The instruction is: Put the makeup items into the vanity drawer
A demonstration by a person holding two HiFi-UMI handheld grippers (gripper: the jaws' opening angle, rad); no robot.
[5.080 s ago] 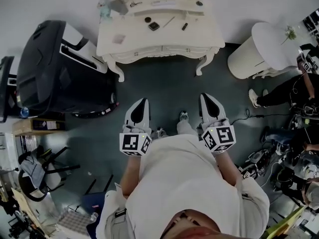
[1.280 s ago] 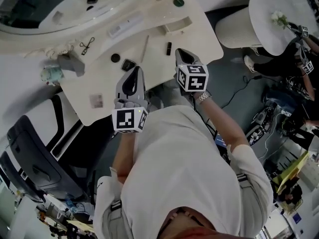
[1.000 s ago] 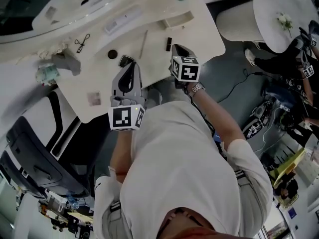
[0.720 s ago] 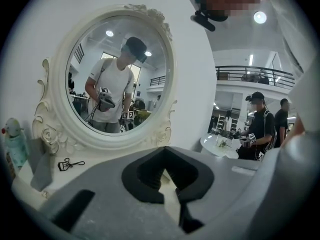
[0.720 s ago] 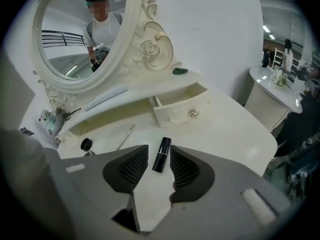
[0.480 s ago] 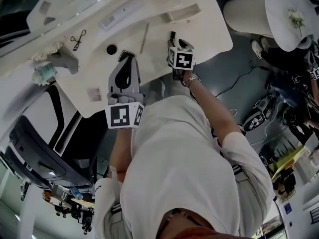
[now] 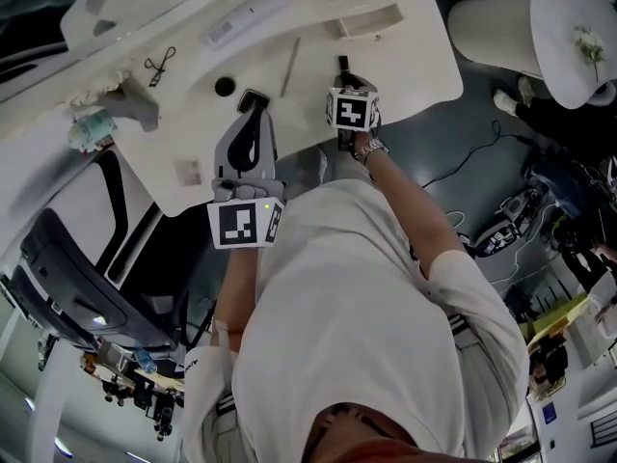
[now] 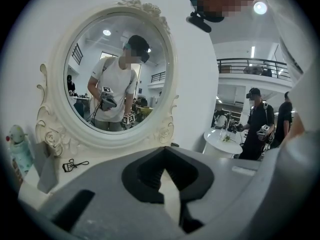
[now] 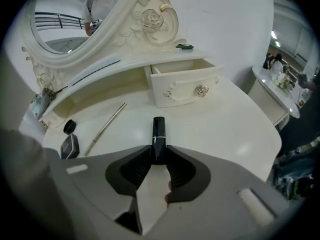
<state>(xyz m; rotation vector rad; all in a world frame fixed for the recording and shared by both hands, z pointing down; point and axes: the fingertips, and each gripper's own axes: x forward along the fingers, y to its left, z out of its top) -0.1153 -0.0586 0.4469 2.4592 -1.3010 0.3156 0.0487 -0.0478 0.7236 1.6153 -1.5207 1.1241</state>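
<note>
Jaws of the right gripper point(image 9: 159, 151) have just been closing and now press on both sides of the near end of a black lipstick tube with a thin gold band point(image 9: 158, 136). The tube lies flat on the cream vanity tabletop point(image 9: 230, 129), pointing toward the small open cream drawer with a floral knob point(image 9: 185, 86), near it but apart. Left of the tube lie a slim silver makeup pencil point(image 9: 105, 127), a round black jar point(image 9: 69, 126) and a black square compact point(image 9: 70, 145). The left gripper point(image 8: 164, 151) is closed tight with nothing in it, facing the oval white-framed mirror point(image 8: 55, 129).
</note>
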